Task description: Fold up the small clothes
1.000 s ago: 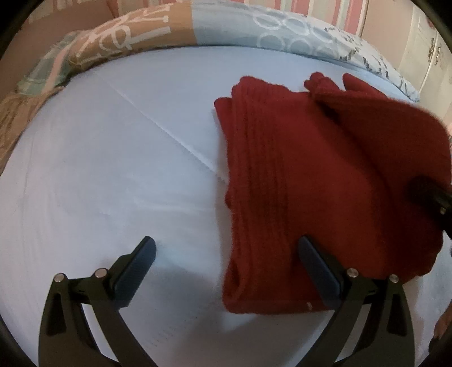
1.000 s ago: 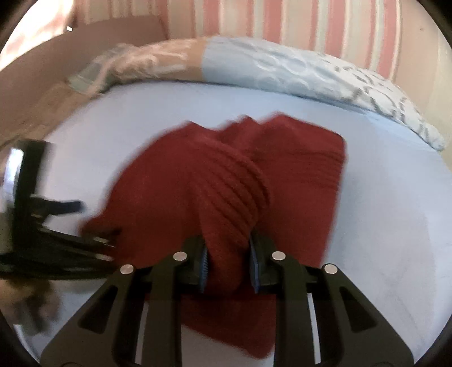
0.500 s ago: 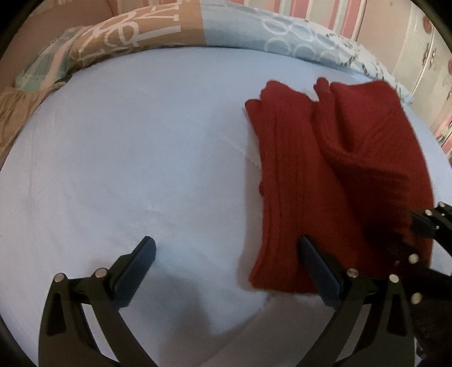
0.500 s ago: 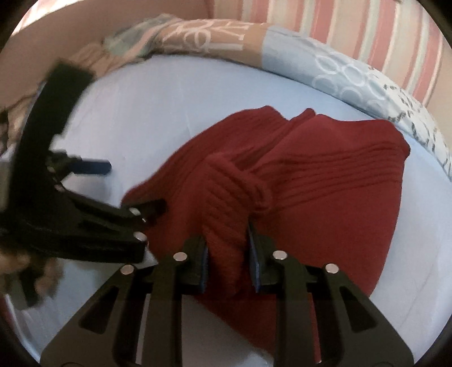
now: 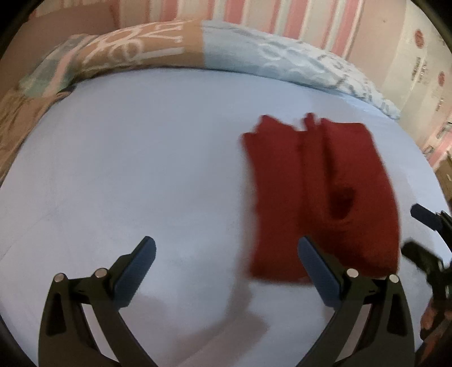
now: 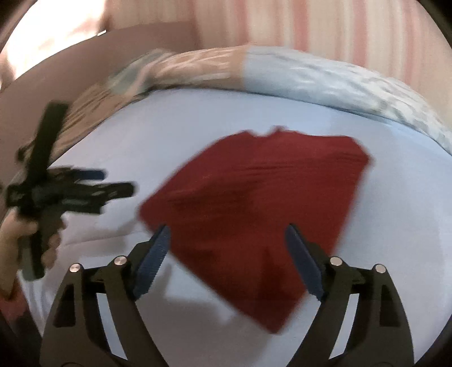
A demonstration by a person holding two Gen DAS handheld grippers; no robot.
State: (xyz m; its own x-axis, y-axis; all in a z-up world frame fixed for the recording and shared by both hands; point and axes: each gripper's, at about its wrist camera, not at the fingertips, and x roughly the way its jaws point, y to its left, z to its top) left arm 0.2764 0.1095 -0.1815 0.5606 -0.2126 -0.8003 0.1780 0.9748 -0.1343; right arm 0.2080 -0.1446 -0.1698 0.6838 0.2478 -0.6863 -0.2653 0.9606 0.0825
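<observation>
In the left wrist view, a patterned quilt of tan and pale blue panels (image 5: 158, 48) is seen bunched along the far edge of a light blue bed sheet (image 5: 127, 169), with a pink-and-cream striped wall (image 5: 254, 14) behind it. The left gripper (image 5: 226, 248) is held above bare sheet with its jaws spread wide and nothing between them. To its right, the dark red ribbed knit garment (image 5: 319, 197) is laid flat on the sheet, folded into a tall rectangle; a lengthwise fold line and a dark hollow in the top layer are shown only here. At the far right edge the right gripper (image 5: 426, 234) is glimpsed, blurred, just beside the garment, and pale cupboard doors (image 5: 421, 65) are visible beyond.

In the right wrist view, much blurred, the left gripper (image 6: 93, 183) is seen at the left, grasped by a hand (image 6: 17, 242) that the other view does not show, well clear of the garment (image 6: 254, 209). The right gripper (image 6: 228, 242) is seen with its jaws having just been opening; they are now released and stand apart, the near corner of the garment framed between them but untouched by either pad. The quilt (image 6: 296, 70) is seen across the back.
</observation>
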